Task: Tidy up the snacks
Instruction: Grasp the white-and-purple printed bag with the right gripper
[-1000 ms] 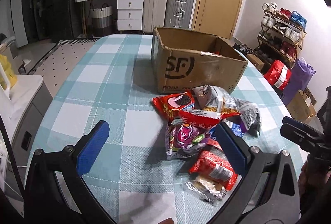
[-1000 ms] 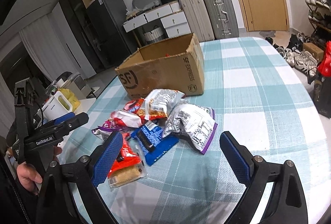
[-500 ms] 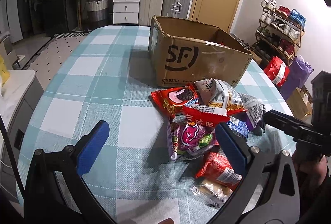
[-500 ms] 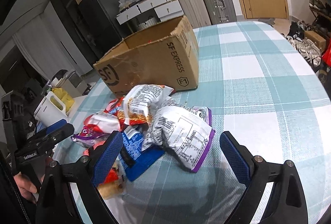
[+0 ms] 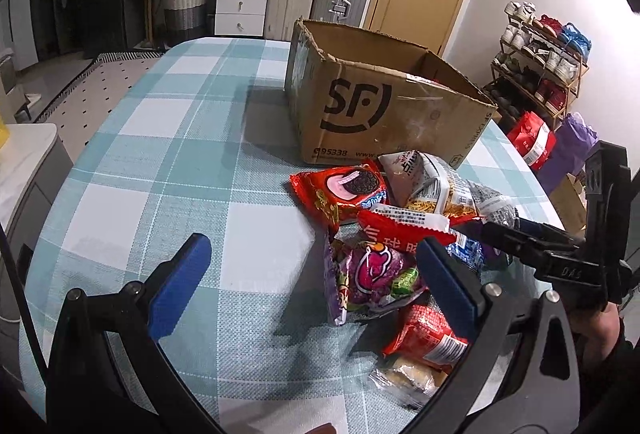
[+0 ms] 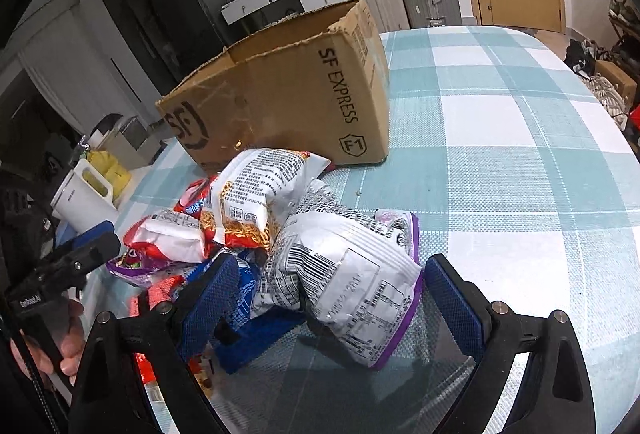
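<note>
A pile of snack packets lies on the checked tablecloth in front of an open cardboard SF box, which also shows in the right wrist view. My left gripper is open, low over the cloth, its right finger over a purple candy bag. A red cookie packet and a noodle bag lie nearer the box. My right gripper is open, its fingers on either side of a silver bag with purple edges. A noodle bag lies behind it.
The tablecloth stretches left of the pile and right of it. A white jug stands off the table's left edge. Suitcases, drawers and a door stand at the back; a shoe rack stands at the right.
Both grippers have moved forward and lower toward the pile. The right gripper's fingers now sit on either side of the silver bag. Both stay open.
</note>
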Demonstrator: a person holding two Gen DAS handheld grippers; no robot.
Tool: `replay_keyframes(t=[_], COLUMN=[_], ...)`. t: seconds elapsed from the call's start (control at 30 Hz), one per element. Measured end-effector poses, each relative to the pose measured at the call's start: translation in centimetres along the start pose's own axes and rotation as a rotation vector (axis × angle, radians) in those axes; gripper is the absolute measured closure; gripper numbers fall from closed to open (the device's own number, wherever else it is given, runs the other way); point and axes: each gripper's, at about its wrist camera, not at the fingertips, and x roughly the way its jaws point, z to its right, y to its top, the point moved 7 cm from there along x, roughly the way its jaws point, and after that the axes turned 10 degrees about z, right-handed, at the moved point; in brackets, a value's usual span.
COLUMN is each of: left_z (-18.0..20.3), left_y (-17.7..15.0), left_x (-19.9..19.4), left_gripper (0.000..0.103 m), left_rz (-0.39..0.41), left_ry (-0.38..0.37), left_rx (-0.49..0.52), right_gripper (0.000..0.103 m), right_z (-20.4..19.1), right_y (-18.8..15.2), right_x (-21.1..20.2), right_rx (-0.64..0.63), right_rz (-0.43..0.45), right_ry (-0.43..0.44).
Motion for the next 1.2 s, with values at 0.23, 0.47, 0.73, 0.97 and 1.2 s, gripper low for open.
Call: replay_keyframes(t=[0.23, 0.47, 0.73, 0.97, 1.2], left_z=[0.0, 0.0, -0.2, 0.8, 1.4], left_y=[-0.3, -0.3, -0.6, -0.6, -0.9], left_x=[0.2, -0.3, -0.7, -1.0, -0.1], left_gripper=[0.001, 0.001, 0.001, 0.001, 0.001], left_rz=[-0.007, -0.004, -0.003, -0.011, -0.039], left_ry=[-0.008, -0.010, -0.006, -0.031, -0.043], left_rx=[-0.010, -0.012, -0.017, 0.002, 0.014], right_gripper=[0.037, 0.045, 0.045, 0.045, 0.045], right_z=[0.2, 0.4, 0.4, 0.0, -0.5], right_y=[-0.2, -0.2, -0.3, -0.3, -0.2], right_x=[0.3, -0.5, -1.8, -2.8, -3.3], right_rx=[0.009, 0.035, 0.042, 0.037, 0.032], right_rz=[-0.002, 0.024, 0.046, 0.064, 0.075], right_ry=[0.023, 0.050, 0.059, 0.072, 0.089])
